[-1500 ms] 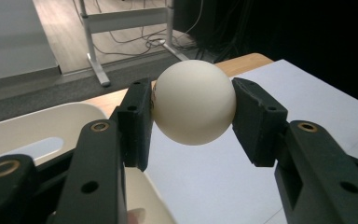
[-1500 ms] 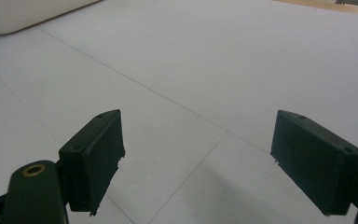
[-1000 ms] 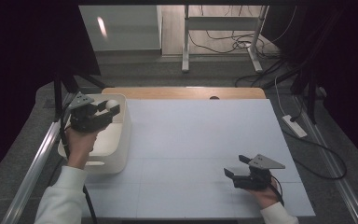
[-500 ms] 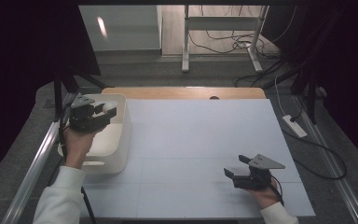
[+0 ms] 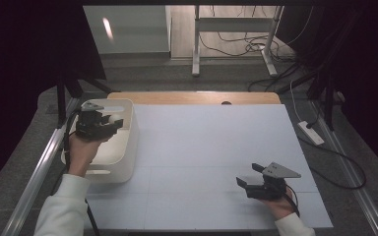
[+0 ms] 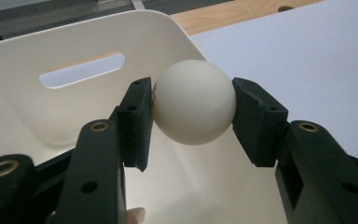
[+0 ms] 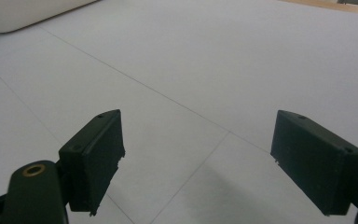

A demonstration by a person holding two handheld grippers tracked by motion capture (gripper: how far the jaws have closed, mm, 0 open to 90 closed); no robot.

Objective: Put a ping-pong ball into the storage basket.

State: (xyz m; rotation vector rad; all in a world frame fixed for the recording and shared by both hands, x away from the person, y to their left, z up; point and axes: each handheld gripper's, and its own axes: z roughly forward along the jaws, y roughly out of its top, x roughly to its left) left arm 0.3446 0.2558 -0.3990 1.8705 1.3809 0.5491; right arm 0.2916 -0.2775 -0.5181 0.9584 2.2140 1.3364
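The left tongs [image 6: 193, 116] pinch a white ball [image 6: 194, 101] above the white bin [image 6: 37, 107], seemingly to drop it in, while the right tongs [image 7: 198, 163] idle wide apart.

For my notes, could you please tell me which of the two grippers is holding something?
The left gripper, over the white bin: its jaws clamp a white ball. The right gripper is open over the table.
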